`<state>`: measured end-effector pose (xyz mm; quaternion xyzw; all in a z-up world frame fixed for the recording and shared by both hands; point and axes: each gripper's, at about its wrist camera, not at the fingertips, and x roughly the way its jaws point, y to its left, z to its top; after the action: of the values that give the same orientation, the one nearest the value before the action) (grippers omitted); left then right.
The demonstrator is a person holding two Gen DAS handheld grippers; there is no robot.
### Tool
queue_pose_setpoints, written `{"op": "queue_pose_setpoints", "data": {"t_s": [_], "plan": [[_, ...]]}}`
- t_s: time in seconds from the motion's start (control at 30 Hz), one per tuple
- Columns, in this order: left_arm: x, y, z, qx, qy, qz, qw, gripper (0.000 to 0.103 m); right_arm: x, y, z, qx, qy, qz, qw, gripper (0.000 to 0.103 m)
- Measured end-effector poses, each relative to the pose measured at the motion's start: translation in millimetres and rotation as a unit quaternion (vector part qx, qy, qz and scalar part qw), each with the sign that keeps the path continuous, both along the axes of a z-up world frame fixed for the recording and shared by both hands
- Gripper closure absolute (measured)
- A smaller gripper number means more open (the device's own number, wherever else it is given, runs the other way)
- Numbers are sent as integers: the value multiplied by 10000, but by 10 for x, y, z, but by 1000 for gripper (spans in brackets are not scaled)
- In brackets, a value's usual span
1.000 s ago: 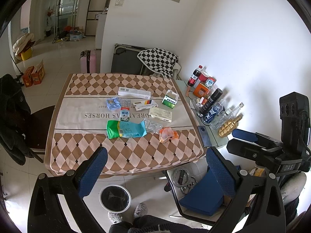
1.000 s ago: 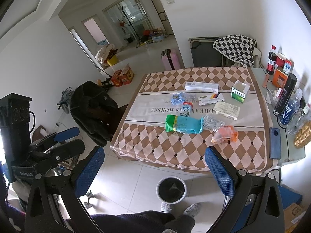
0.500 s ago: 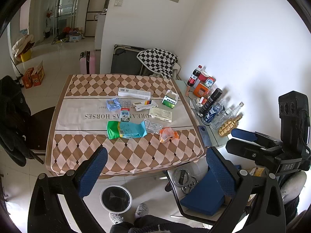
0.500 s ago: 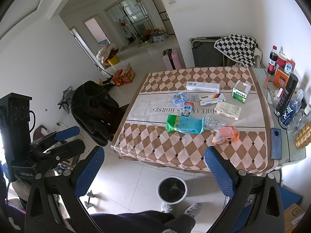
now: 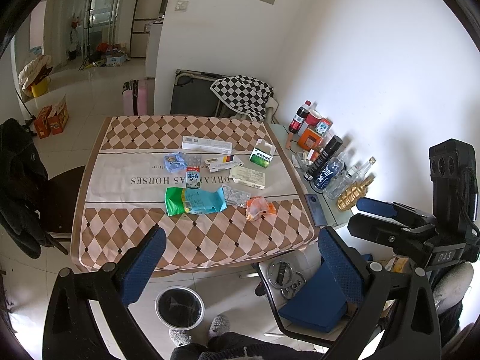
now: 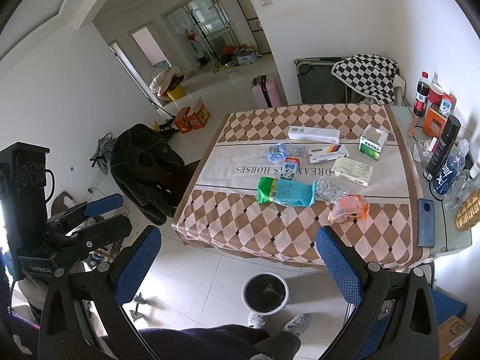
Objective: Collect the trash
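Observation:
Trash lies on a table with a checked cloth (image 5: pixel 192 240) (image 6: pixel 270 228): a green and blue bag (image 5: pixel 193 200) (image 6: pixel 285 193), an orange wrapper (image 5: pixel 258 207) (image 6: pixel 349 208), a foil blister pack (image 5: pixel 237 194) (image 6: pixel 331 190), a small milk carton (image 5: pixel 192 177) (image 6: pixel 289 168), a crumpled blue wrapper (image 5: pixel 173 162), and several flat boxes (image 5: pixel 249 176). A round bin with a black liner (image 5: pixel 179 303) (image 6: pixel 265 292) stands on the floor in front of the table. My left gripper (image 5: pixel 240 259) and right gripper (image 6: pixel 238 258) are both open and empty, held high above the table's near edge.
Bottles and cans (image 5: pixel 327 162) stand on a side table at the right, with a dark phone (image 5: pixel 315 213) at its edge. A chair with a black coat (image 6: pixel 144 168) stands left of the table. A blue-seated chair (image 5: pixel 315 303) stands at the near right.
Both views shift only slightly; the grippers stay open and nothing on the table has moved.

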<state>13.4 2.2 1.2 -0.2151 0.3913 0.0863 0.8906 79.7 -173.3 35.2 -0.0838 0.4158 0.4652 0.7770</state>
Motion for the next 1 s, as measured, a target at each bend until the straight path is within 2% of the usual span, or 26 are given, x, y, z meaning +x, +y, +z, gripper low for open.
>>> {"op": "queue_pose_setpoints", "data": {"t_s": [0.77,0.9,1.0], "plan": [[42,5,21,-5,42,-43,10000,0,-59,83,-13,9,25,-57,10000,0],[-28,176,-30,72,136,44,9999,0,-115,176,-53,25,78,-288,9996,0],[79,335,-195,422,326,363,9979,0,-61,173,-180,-39,91,-762,9970,0]]}}
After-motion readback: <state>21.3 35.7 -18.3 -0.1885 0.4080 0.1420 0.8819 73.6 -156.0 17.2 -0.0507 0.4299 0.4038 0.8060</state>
